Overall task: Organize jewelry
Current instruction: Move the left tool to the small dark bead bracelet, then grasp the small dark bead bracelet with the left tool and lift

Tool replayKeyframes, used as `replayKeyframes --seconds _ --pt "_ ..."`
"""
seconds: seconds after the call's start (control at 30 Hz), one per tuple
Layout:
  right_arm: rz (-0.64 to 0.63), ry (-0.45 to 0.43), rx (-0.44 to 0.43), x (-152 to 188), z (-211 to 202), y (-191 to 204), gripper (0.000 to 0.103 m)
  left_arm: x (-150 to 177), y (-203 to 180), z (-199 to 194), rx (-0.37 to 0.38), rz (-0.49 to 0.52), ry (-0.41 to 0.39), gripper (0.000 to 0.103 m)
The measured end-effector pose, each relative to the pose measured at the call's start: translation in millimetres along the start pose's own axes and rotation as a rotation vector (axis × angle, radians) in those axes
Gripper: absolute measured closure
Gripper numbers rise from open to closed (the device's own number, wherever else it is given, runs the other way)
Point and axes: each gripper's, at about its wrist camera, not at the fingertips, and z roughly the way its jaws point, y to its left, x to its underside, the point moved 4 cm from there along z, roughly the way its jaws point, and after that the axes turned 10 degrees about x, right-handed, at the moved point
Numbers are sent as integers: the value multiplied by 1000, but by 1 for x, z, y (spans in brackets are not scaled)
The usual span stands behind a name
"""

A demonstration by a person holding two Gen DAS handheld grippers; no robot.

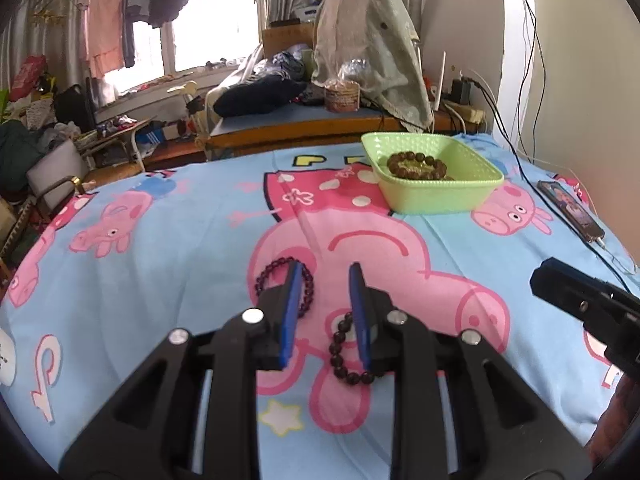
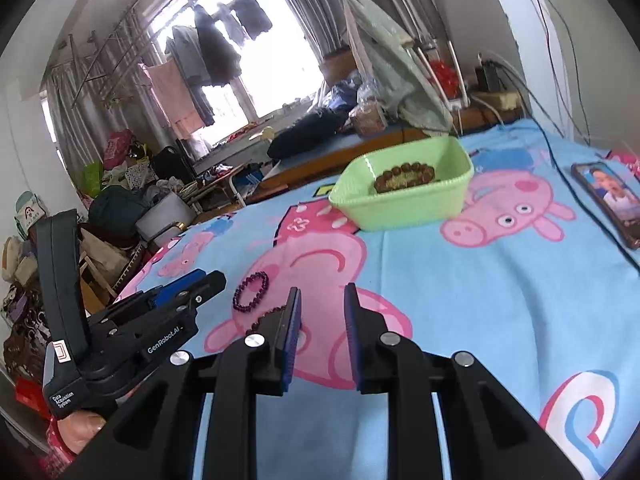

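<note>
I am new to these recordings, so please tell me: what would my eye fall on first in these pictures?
First, the bright blue cartoon pig bedsheet that covers the whole work surface. On its far side stands a green basket with a brown bead bracelet inside. Nearer, a purple bead bracelet and a dark bead bracelet lie on the sheet, right by the open blue fingers of the left gripper.

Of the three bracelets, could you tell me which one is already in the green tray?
The brown bracelet, with the largest, lightest beads, lies inside the tray. The purple bracelet and the dark bracelet lie on the bedsheet by the left gripper.
</note>
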Motion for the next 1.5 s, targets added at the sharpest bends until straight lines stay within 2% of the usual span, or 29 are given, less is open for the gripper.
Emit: replayKeyframes --seconds 0.67,0.77,0.97,1.07,1.37,1.5 --pt "-8 22 4 -3 17 9 103 6 14 10 17 -21 28 80" --pt "-19 39 -2 -1 23 12 103 5 23 10 11 -28 26 80" --pt "-46 86 -17 2 42 21 103 5 67 5 -30 -43 25 80" --pt "-79 119 -32 2 57 30 103 10 81 12 -32 -31 71 80" --pt "-283 259 -82 -13 131 75 103 4 86 54 86 -100 162 80" --pt "-372 292 -69 -17 159 92 103 8 86 72 87 -119 205 80"
